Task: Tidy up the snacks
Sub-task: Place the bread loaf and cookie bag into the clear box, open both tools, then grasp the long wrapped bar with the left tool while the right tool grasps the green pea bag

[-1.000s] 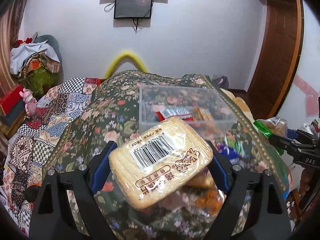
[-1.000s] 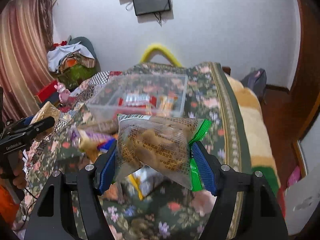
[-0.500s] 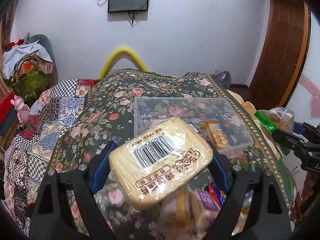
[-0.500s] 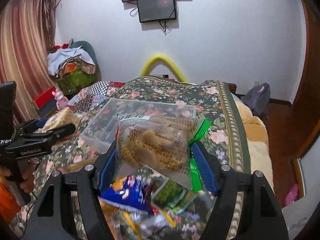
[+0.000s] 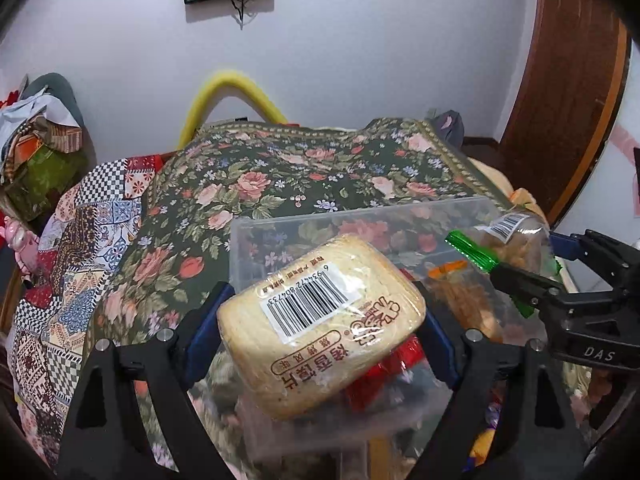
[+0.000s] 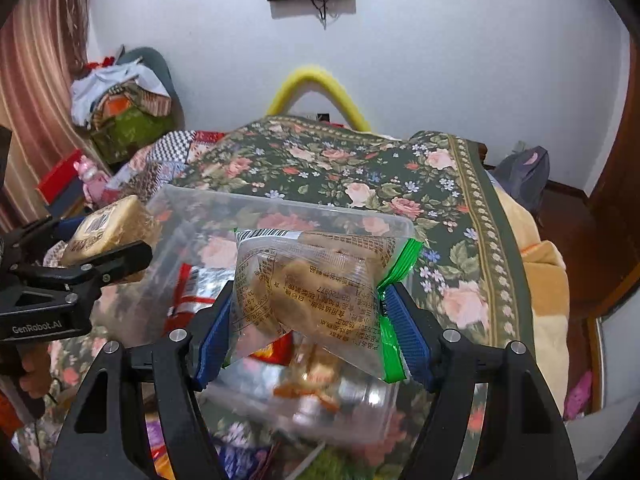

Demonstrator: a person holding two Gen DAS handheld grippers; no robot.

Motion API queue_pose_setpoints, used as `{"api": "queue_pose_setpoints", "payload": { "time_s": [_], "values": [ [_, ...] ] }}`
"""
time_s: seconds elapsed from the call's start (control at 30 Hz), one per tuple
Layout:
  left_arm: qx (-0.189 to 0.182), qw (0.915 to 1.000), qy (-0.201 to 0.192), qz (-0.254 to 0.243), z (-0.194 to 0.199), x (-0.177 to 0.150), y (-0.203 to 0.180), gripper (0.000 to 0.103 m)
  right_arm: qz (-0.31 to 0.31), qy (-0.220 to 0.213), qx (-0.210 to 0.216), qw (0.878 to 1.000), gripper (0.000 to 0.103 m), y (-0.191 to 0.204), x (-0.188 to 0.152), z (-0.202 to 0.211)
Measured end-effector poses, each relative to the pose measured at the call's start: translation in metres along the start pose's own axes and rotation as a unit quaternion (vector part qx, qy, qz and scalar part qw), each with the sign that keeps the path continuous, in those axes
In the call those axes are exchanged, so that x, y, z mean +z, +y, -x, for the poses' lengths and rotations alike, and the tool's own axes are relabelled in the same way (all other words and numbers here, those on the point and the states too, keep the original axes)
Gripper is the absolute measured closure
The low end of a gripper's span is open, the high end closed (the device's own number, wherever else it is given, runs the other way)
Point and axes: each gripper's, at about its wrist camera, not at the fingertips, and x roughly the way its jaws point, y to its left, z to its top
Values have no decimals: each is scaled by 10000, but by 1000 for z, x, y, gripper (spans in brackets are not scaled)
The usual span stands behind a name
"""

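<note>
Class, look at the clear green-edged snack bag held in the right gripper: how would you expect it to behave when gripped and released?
The snack bag is thin, crinkled film, so it is probably floppy and light. Its loose lower corner hangs below the right gripper, suggesting it sags. The lumpy pieces inside look brittle and may crack if squeezed hard.

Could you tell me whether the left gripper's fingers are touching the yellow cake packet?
Touching. In the left wrist view, the blue fingers of the left gripper press against both sides of the yellow cake packet, holding it above the clear bin.
</note>
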Motion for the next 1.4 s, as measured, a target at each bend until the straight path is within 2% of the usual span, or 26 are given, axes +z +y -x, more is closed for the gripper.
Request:
{"api": "queue_pose_setpoints", "payload": {
  "time_s": [0.37,0.5,0.77,1.07,1.2,1.4],
  "values": [
    [-62,9991,419,-28,-47,18,3,17,-27,387,7,9992,32,-4,15,-40],
    [-131,9993,338,-54,-48,23,3,17,-122,513,77,9986,29,-6,14,-47],
    [-180,9997,112,74,-24,24,12,17,8,373,-13,9993,24,-2,15,-36],
    [-185,9996,-47,-196,24,5,4,17,-60,26,95,9999,20,-5,11,12],
    [-285,9991,20,-302,39,-10,-1,17,-69,-79,143,9998,19,-6,1,33],
    [-467,9980,235,-341,49,-39,-7,17,172,-93,-99,9998,17,-5,-21,46]
  ]
}}
